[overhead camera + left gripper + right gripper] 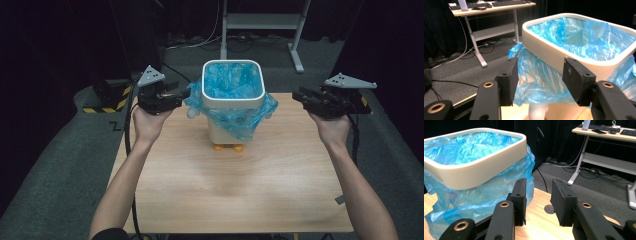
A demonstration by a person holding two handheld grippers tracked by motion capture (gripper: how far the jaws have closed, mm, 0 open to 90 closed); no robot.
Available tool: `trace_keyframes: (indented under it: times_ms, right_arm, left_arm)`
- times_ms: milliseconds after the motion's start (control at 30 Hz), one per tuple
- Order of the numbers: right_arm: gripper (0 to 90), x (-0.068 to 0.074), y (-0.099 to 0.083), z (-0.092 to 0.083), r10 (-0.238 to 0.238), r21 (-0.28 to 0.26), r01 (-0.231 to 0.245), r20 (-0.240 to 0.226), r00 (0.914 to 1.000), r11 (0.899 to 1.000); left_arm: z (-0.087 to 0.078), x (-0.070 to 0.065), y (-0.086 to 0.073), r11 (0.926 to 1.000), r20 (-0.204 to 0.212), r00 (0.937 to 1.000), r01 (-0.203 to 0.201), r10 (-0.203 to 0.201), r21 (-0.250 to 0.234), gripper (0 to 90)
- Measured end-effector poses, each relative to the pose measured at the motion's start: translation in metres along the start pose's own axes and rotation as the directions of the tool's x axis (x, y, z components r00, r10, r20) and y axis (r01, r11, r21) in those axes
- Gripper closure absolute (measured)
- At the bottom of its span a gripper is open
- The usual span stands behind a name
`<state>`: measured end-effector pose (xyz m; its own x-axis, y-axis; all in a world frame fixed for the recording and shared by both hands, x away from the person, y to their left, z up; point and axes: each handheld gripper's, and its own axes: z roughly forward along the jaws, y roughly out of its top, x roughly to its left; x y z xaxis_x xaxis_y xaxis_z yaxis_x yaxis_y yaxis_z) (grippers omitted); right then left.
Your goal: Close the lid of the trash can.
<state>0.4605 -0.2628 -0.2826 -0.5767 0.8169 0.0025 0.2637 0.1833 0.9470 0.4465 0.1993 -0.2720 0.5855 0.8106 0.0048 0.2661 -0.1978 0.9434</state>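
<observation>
The left tool (186, 94) is held with its black, blocky jaws spread, nothing pinched between them. In the left gripper view the flat matte pads are seen framing the hanging skirt of the blue bag (541, 82), just short of it; contact cannot be told. In the high view the jaw tips of this tool are seen just beside the bag's crumpled overhang at the bin's near-left corner.

The right tool (296, 96) is likewise held with its jaws parted and empty. It is seen well apart from the bin, out past the bin's right side. In the right gripper view its jaws are seen over the worktop (541, 220), with the bag's overhang (486, 192) off to the left of them.

The bin (232, 100) is a white, smooth-walled container of rounded-square shape with a thick rim band. It stands between the two tools, toward the far edge of the worktop. It is lined with thin, glossy, wrinkled blue plastic that is folded over the rim and hangs down outside.

Small orange feet (228, 147) under the bin are shown in the high view. The worktop is of pale wood-grain laminate. Grey three-cornered plates are carried on top of both tools. A white-legged desk (604, 135) with keyboards is shown beyond, in both gripper views.
</observation>
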Motion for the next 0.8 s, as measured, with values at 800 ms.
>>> trace_keyframes:
  times_ms: [800]
  right_arm:
    - [62.8, 0.003, -0.05, -0.011, 0.054, -0.004, -0.054, -0.015, 0.9985, 0.999]
  left_arm:
    - [-0.014, -0.008, -0.048, 0.9982, 0.014, 0.9985, 0.052, -0.053, 0.029, 45.6]
